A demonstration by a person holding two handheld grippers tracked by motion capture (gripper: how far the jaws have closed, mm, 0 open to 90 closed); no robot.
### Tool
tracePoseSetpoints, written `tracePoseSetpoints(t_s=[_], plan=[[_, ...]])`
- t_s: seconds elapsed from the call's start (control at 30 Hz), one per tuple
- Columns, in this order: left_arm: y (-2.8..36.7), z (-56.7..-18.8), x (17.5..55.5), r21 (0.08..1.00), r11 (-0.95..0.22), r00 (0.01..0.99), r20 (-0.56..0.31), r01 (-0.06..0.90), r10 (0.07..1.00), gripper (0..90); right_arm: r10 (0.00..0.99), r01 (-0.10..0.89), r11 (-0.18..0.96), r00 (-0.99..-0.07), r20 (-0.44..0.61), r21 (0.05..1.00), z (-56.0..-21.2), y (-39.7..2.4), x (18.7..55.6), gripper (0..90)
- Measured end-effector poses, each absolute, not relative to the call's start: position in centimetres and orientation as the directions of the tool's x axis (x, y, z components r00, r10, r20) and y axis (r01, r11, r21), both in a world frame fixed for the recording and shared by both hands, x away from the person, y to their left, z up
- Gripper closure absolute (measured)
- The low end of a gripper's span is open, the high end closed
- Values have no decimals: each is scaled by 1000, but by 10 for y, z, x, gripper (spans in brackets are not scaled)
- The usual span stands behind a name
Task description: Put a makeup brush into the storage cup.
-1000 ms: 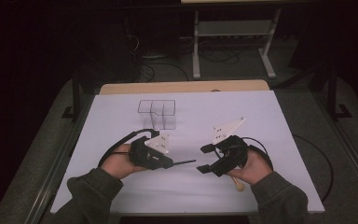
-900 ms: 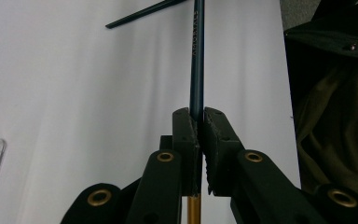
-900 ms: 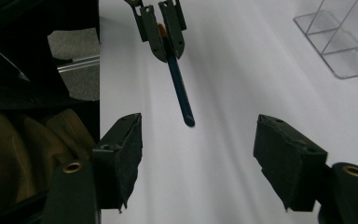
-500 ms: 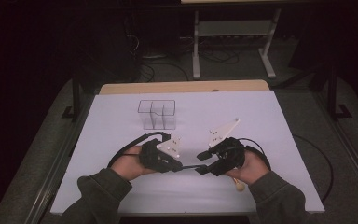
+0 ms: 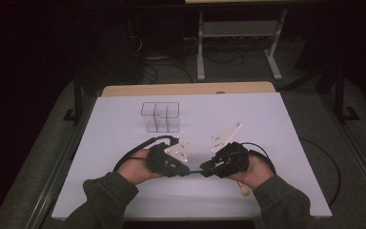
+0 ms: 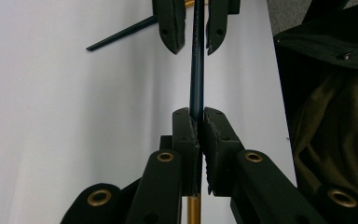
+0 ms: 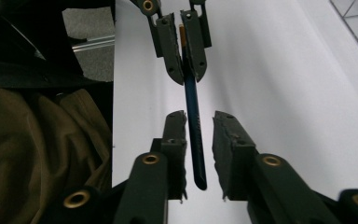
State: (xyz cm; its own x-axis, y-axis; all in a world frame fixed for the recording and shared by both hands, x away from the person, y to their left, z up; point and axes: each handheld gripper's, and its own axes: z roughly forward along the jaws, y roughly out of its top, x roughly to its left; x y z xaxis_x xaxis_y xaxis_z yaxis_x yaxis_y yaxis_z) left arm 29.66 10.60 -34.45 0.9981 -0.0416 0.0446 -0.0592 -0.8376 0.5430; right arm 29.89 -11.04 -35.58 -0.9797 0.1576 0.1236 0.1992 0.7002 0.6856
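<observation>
A dark blue pencil [image 6: 196,79] with a gold ferrule at its near end is clamped in my left gripper [image 6: 197,122], which is shut on it. The pencil's free end reaches between the fingers of my right gripper [image 7: 198,122], which is open with a gap on each side of the shaft [image 7: 195,135]. In the high view the left gripper [image 5: 189,171] and the right gripper [image 5: 205,170] face each other tip to tip above the front middle of the white table [image 5: 248,119]. The pencil [image 5: 197,172] bridges them.
A clear compartmented organiser [image 5: 161,117] stands toward the back left of centre, its corner [image 7: 356,21] visible in the right gripper view. A second dark pencil [image 6: 121,33] lies flat on the table beyond the right gripper. Olive sleeves [image 6: 335,126] sit close to both grippers.
The two hands have come together near the table's front. The left gripper carried the pencil rightward until its free end entered the right gripper's open jaws.
</observation>
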Motion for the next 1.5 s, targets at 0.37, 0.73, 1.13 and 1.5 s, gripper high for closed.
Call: tracePoseSetpoints(t_s=[0.37,0.73,1.13,1.5], plan=[[104,-345,297,545,-836,998,40,-62,-48,838,135,188,708,-982,130,681,-358,-108,299,828],[103,-346,298,548,-834,998,31,-60,-51,834,127,194,695,-981,148,692,-363,-111,299,843],[117,-344,301,575,-818,1000,13,-9,-2,703,152,195,654,-980,126,731,-359,-125,296,844],[133,-342,304,579,-815,1000,6,18,26,726,184,221,614,-974,136,757,-360,-139,292,843]])
